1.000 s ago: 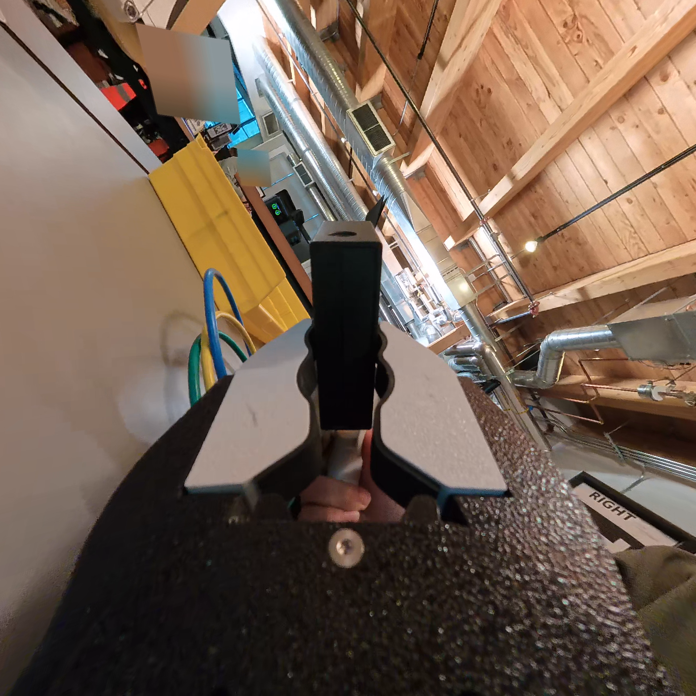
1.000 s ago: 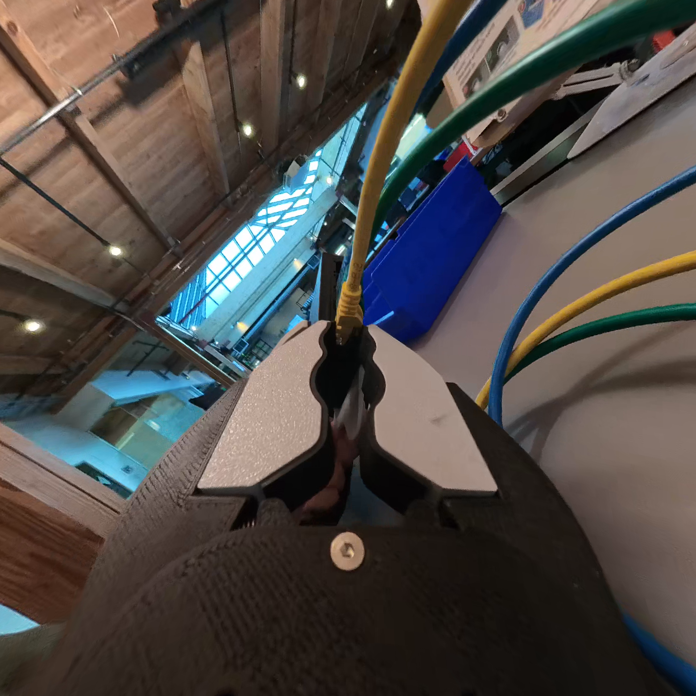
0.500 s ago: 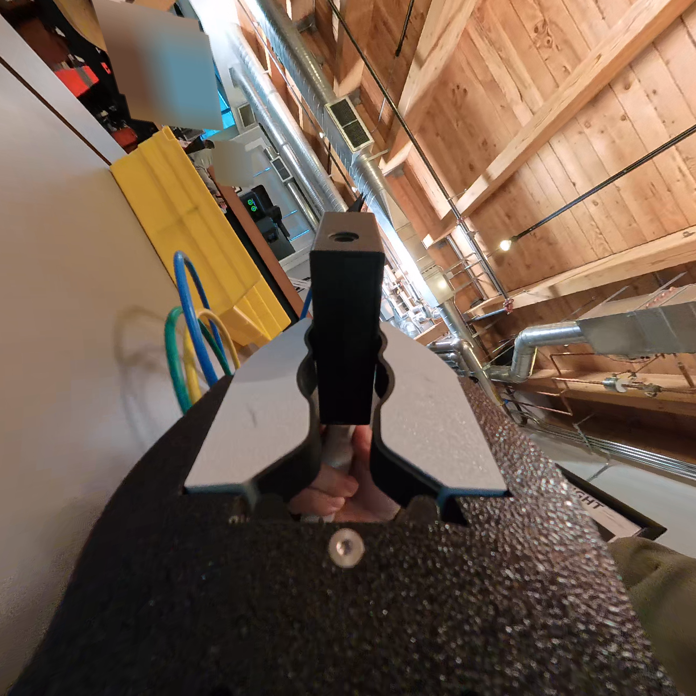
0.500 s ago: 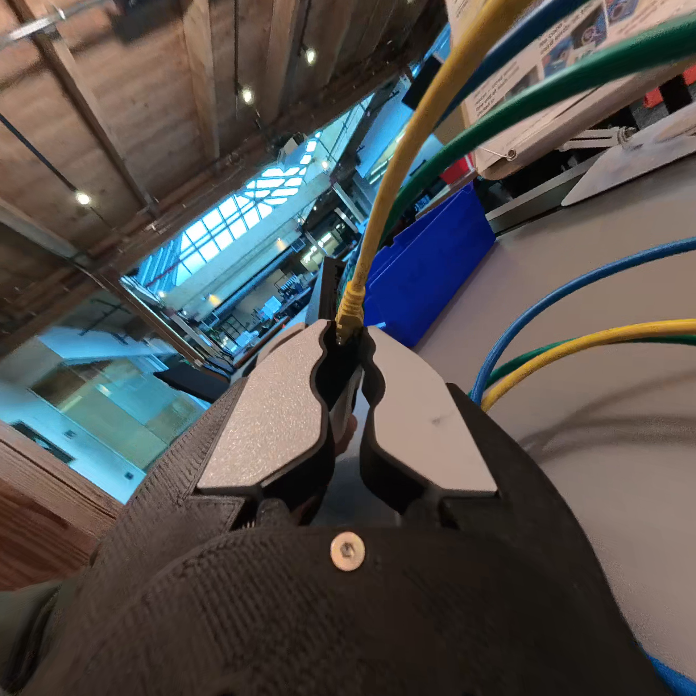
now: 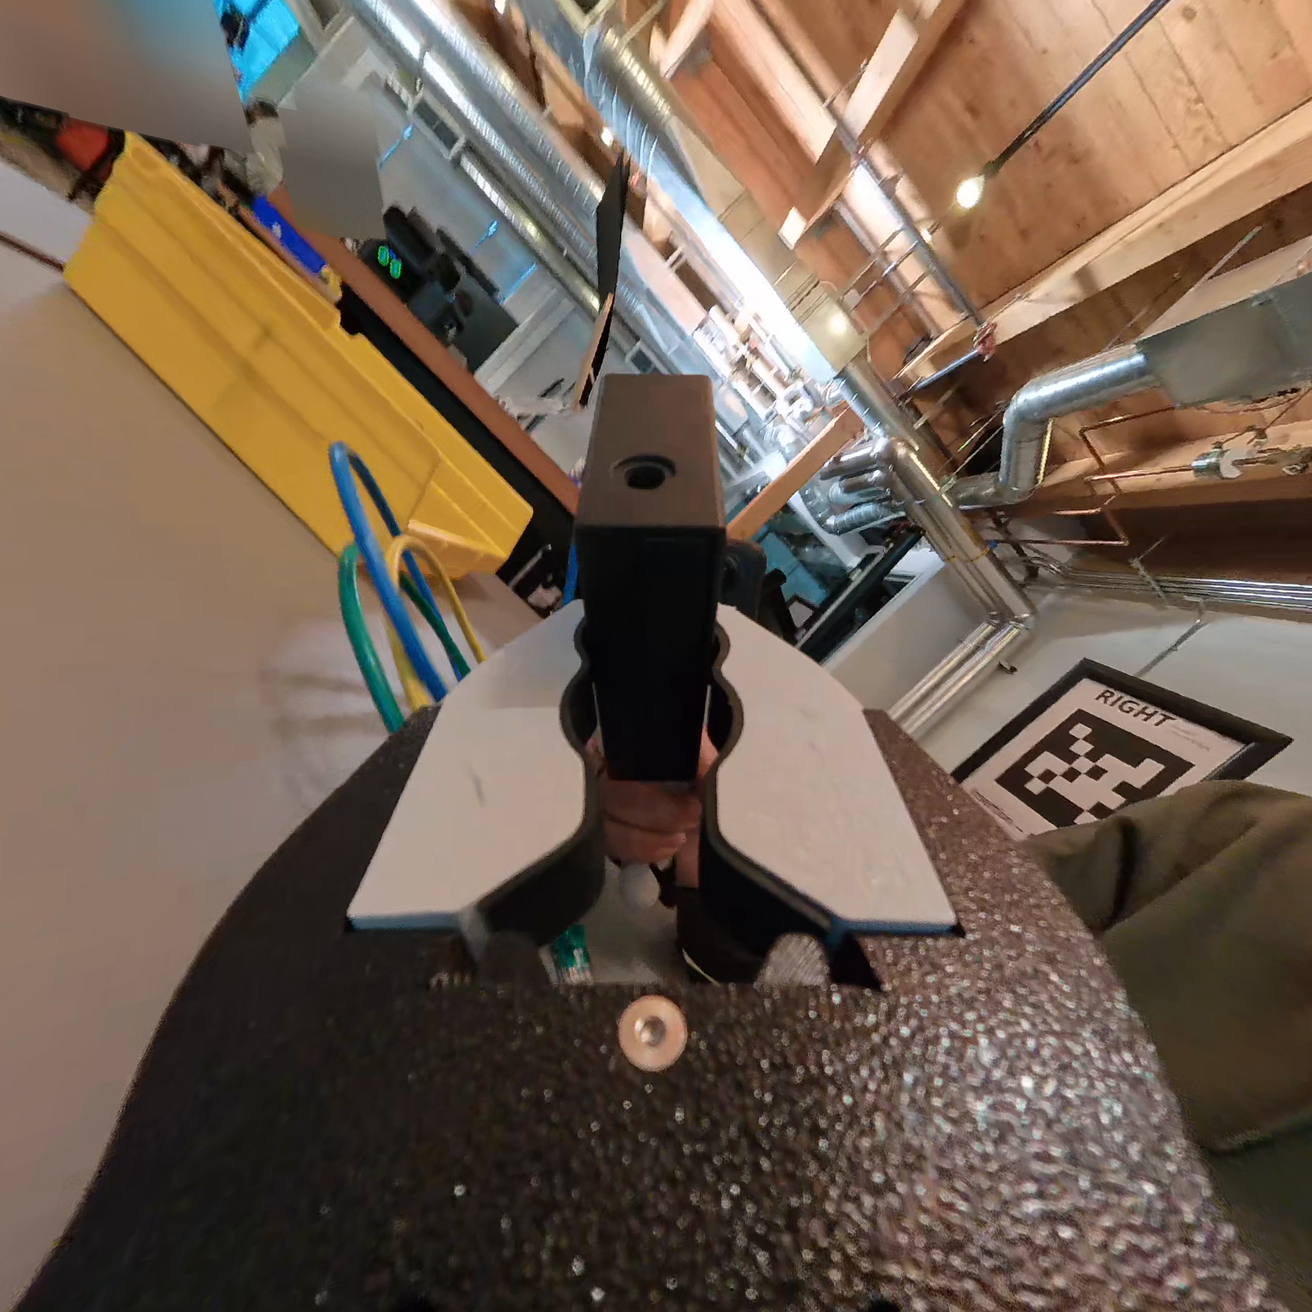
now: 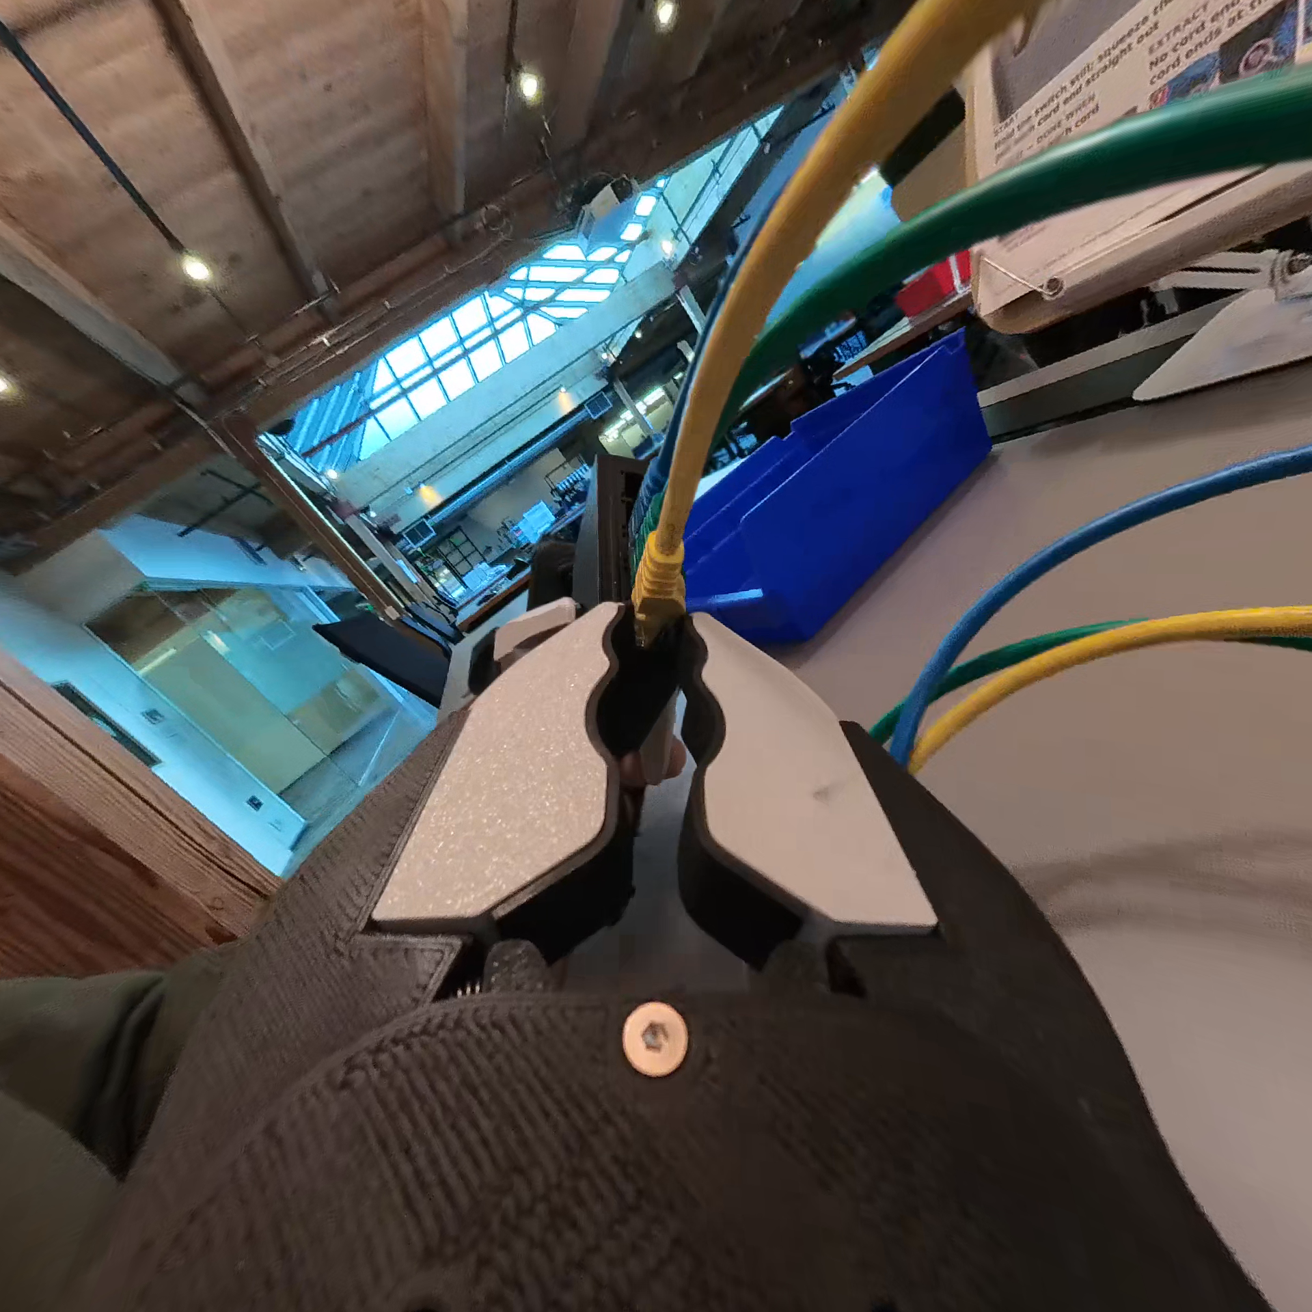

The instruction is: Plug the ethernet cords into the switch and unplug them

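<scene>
My left gripper is shut on the black switch, which stands up between the jaws, its end face with a round hole toward the camera. Blue, green and yellow cord loops rise from the table behind its left finger. My right gripper is shut on the yellow cord's plug; the yellow cord arcs up and right. The switch's edge stands just behind the plug. I cannot tell whether the plug sits in a port. Green and blue cords run alongside.
A yellow bin sits on the pale table at the far left. A blue bin sits on the table beyond the right gripper, with a printed sheet on a stand behind. An olive sleeve shows at right.
Both grippers keep their hold. The left view has swung so the bin and cords sit farther right and a marker board shows fully. The right view has tilted, with the cords lower over the table.
</scene>
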Demonstrator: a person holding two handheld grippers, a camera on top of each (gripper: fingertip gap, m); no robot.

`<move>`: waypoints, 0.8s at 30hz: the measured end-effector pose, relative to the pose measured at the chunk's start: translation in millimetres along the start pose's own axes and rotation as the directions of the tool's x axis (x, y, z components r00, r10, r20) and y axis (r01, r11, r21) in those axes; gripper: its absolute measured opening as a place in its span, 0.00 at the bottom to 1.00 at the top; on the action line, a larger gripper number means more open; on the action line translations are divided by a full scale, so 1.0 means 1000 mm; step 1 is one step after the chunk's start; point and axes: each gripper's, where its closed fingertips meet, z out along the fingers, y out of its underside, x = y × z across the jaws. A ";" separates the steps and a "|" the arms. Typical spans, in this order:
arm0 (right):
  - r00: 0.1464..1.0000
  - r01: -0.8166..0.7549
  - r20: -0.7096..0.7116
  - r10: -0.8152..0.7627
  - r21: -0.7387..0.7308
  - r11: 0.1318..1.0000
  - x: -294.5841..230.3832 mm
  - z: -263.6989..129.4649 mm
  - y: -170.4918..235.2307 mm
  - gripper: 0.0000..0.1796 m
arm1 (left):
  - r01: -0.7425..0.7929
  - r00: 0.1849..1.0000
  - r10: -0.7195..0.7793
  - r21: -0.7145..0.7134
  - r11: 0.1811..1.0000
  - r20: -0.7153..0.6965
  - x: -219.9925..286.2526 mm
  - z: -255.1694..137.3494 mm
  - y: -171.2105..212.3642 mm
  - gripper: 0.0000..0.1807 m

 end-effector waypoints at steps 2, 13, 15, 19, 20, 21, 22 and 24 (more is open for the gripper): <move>0.999 -0.041 0.005 0.041 0.031 0.999 0.001 0.000 -0.001 0.08 | -0.032 0.999 0.031 0.046 0.998 0.011 -0.001 0.002 -0.002 0.15; 0.997 -0.050 -0.057 0.049 -0.020 0.999 0.014 0.003 0.016 0.07 | 0.137 0.991 -0.136 -0.034 0.990 0.013 -0.017 0.000 0.011 0.16; 0.998 0.010 -0.064 -0.014 -0.061 0.998 0.013 0.002 0.018 0.07 | 0.114 0.993 -0.113 -0.059 0.992 0.019 -0.016 -0.001 0.012 0.16; 0.975 -0.218 0.055 0.213 0.104 0.970 0.006 -0.003 0.000 0.07 | 0.014 1.000 -0.010 -0.133 0.991 0.027 -0.008 0.001 0.014 0.16; 0.956 -0.292 0.093 0.278 0.191 0.937 0.011 -0.013 -0.017 0.07 | -0.011 0.999 0.018 -0.146 0.989 0.045 -0.009 -0.005 0.012 0.16; 0.969 -0.247 0.060 0.239 0.206 0.947 0.020 -0.021 -0.026 0.06 | -0.010 0.998 0.018 -0.137 0.991 0.061 -0.011 -0.011 0.008 0.16; 0.994 -0.105 -0.028 0.108 0.100 0.989 0.026 -0.022 -0.019 0.07 | 0.006 0.998 0.000 -0.096 0.995 0.062 -0.012 -0.015 0.000 0.16; 0.999 -0.031 -0.012 0.032 0.062 0.998 0.013 -0.020 -0.021 0.07 | 0.009 0.999 -0.007 -0.055 0.998 0.045 -0.008 -0.016 -0.009 0.16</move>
